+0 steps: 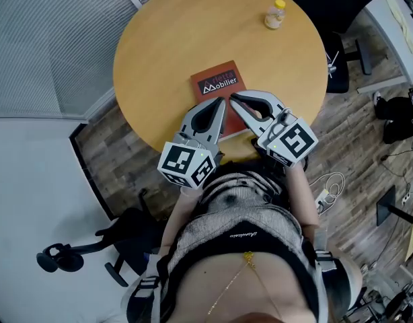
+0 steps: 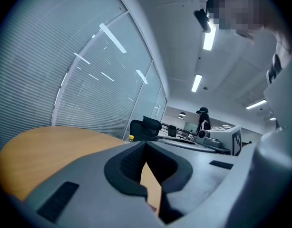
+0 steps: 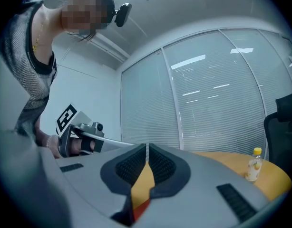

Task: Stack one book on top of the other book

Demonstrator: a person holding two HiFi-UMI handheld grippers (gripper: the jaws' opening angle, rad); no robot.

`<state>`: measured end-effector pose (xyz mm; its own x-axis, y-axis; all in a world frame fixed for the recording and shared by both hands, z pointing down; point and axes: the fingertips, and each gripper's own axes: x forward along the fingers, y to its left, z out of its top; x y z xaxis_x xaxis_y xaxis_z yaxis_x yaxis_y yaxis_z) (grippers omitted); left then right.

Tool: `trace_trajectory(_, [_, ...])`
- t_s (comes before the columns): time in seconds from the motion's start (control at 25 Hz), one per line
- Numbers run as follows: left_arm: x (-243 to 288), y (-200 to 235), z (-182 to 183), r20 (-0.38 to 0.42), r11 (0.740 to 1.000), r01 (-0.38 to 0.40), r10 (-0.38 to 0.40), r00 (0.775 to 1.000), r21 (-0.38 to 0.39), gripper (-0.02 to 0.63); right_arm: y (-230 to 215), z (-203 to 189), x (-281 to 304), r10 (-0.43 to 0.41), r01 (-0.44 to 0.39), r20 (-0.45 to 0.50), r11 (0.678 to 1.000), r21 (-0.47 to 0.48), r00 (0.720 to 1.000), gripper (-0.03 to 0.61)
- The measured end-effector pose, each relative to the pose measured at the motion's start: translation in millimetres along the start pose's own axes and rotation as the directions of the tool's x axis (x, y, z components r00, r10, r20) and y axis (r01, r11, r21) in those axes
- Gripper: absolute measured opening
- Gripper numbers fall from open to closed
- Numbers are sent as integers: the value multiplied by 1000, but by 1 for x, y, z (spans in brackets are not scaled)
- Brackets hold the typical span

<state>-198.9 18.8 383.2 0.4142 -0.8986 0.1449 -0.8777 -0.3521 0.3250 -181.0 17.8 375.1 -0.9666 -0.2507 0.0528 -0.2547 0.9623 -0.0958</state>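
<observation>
1. We hold the left hand-held gripper [image 1: 221,101] over the near edge of the round wooden desk [image 1: 173,39]. Its jaws are clenched together with nothing between them, which the left gripper view [image 2: 145,144] shows plainly.
2. The right hand-held gripper [image 1: 234,97] sits just beside it, and the two tips nearly meet. Its jaws are also pressed together and empty [image 3: 147,147].
3. A red book [image 1: 216,83] lies flat on the desk with its cover up, on the side nearest us. In the head view its near end is hidden under the two gripper tips. We cannot tell whether a second book lies beneath it.
4. Through the gap behind the right gripper's closed pads we see the desk's orange surface and a sliver of red below.
5. Neither gripper touches the book in any view.
6. A small bottle with a yellow cap [image 1: 275,14] stands upright near the far edge of the desk, well apart from the book.
7. Each gripper view shows the other gripper alongside, with its marker cube.
</observation>
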Motion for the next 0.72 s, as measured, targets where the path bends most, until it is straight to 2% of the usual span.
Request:
trace_trajectory(0.48, [0, -1, -9, -25, 1000, 8, -8, 1000, -10, 20, 0, -7, -4, -4, 5, -29, 1000, 6, 1000, 29])
trace_trajectory(0.64, [0, -1, -10, -38, 999, -2, 3, 999, 33, 20, 1, -8, -3, 0, 0, -34, 1000, 0, 999, 26])
trace_trajectory(0.72, [0, -1, -12, -39, 1000, 0, 1, 999, 21, 20, 1, -9, -3, 1, -1, -38, 1000, 0, 999, 26])
